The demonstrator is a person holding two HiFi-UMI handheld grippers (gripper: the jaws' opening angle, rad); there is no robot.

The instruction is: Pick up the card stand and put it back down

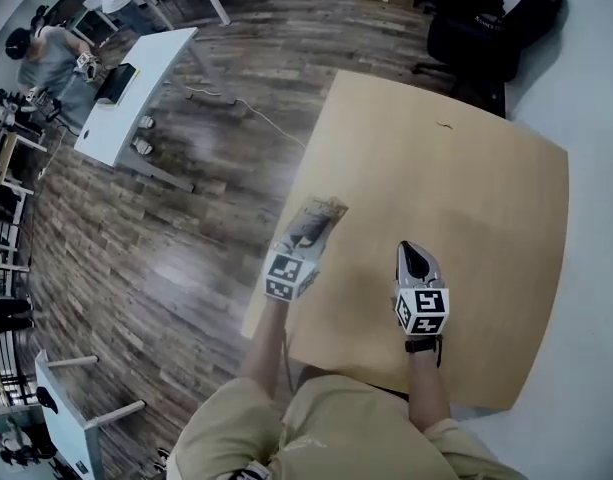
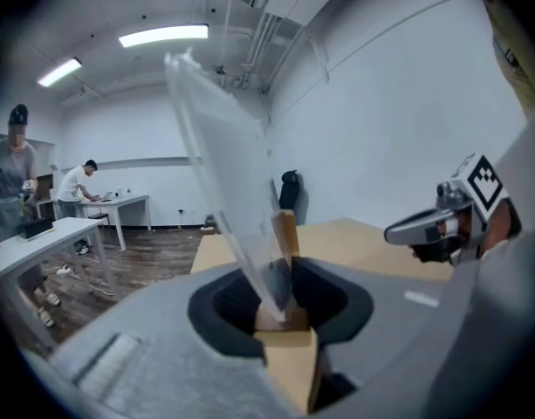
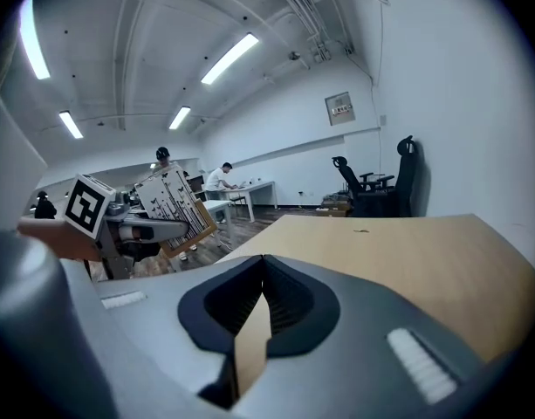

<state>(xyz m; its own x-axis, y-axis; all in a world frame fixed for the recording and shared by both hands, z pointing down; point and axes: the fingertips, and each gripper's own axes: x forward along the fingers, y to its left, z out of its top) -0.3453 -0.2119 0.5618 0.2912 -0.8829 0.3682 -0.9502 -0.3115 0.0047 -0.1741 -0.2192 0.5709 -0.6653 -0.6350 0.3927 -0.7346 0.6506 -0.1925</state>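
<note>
The card stand, a clear sheet carrying a printed card on a wooden base, hangs tilted over the left edge of the light wooden table. My left gripper is shut on it. In the left gripper view the clear sheet and the wooden base rise from between the pads of that gripper. The right gripper view shows the stand lifted at the left, held by the left gripper. My right gripper rests low over the table's near part, shut and holding nothing.
A wood floor lies to the left of the table, with a cable on it. White desks and people stand at the far left. Black office chairs are at the back right. A small dark speck lies on the table.
</note>
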